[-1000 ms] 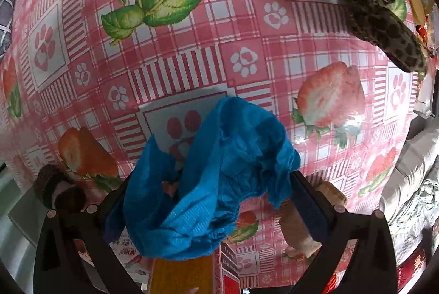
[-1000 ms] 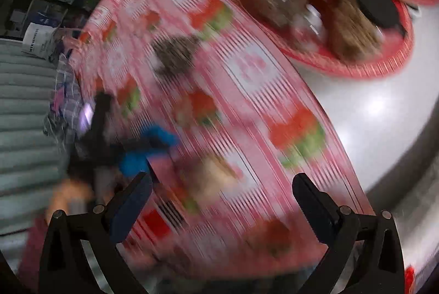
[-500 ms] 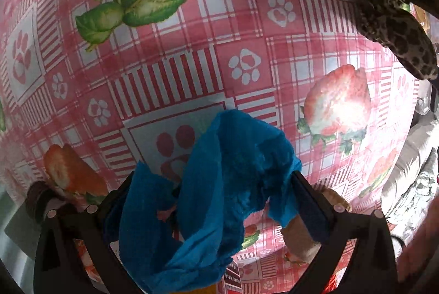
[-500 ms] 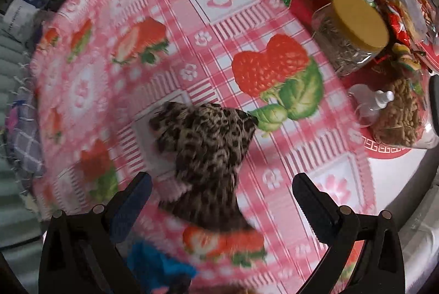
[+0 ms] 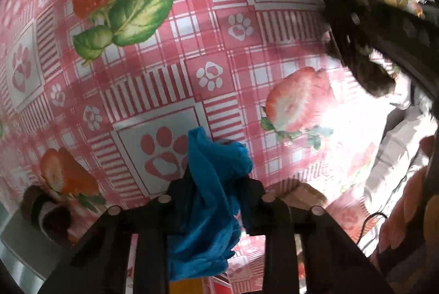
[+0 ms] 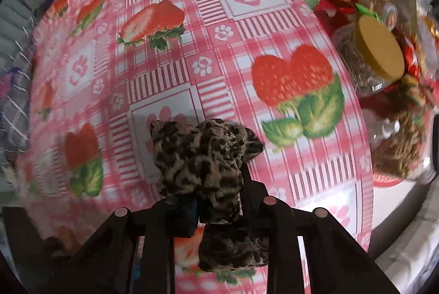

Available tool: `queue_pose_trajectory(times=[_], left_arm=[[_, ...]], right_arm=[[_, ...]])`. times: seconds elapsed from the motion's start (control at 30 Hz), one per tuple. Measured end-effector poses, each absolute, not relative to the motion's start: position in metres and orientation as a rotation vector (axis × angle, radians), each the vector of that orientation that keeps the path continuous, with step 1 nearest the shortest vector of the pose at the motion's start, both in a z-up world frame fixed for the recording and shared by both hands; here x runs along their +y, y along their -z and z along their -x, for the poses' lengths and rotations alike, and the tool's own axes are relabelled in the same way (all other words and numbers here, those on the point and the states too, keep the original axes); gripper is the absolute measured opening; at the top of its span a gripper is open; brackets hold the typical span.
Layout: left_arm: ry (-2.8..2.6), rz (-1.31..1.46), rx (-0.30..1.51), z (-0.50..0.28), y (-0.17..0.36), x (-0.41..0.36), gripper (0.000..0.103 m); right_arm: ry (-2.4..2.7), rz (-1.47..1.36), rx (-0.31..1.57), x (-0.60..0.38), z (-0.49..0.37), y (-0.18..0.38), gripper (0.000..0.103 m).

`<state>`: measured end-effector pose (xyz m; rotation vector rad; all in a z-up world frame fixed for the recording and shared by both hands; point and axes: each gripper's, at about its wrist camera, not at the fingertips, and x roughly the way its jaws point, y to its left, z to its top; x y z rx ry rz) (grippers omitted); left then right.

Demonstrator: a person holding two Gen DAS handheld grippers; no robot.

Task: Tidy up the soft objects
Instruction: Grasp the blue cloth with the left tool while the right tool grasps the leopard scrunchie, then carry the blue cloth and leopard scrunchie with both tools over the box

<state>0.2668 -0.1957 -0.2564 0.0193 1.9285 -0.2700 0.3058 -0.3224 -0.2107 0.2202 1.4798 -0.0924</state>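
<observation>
A crumpled blue cloth (image 5: 216, 156) hangs between the fingers of my left gripper (image 5: 216, 184) above the strawberry tablecloth (image 5: 192, 47). The jaws are closing and the pads press on the cloth. A leopard-print cloth (image 6: 203, 156) is bunched up in my right gripper (image 6: 216, 198), which points straight down and is shut on it. In the left wrist view the same leopard-print cloth (image 5: 354, 27) shows blurred at the upper right, under the dark right gripper arm (image 5: 406, 27).
A red tray (image 6: 384, 178) with a yellow-lidded jar (image 6: 378, 49) and snack packets stands to the right of the tablecloth. A brown knitted item (image 5: 41, 209) and a tan plush (image 5: 304, 195) lie near the table's edge. A grey cushion (image 5: 397, 151) is beyond it.
The left jaws have closed from wide open onto the blue cloth. The right gripper swung down over the leopard-print cloth and closed on it, bunching it up.
</observation>
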Motion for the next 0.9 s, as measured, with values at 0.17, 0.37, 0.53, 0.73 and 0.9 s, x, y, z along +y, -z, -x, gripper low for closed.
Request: queue_pose_trajectory(times=[0.17,0.37,0.53,0.73,0.9], left_arm=[[0.232,0.039,1.826,-0.263,0.228,-0.177,0.025],[0.227,0.042,1.582,-0.251,0.160,-0.173,0.025],[0.248,0.002,1.475,-0.215,0.119,-0.189,0.025],[0.296,-0.061,1.423,-0.167,0.098,-0.223,0.025],[0.333,-0.106,1.432,-0.125,0.091,-0.241,0.025]], right_arm=[[0.048,-0.292,1.450,-0.342,-0.274,0.183,0.026],[0.014,-0.338,1.428,-0.359,-0.239,0.148,0.026],[-0.023,-0.363,1.421,-0.372,-0.201,0.129,0.026],[-0.051,-0.375,1.441,-0.384,-0.160,0.115,0.026],[-0.073,-0.349,1.468,-0.391,-0.122,0.113,0.026]])
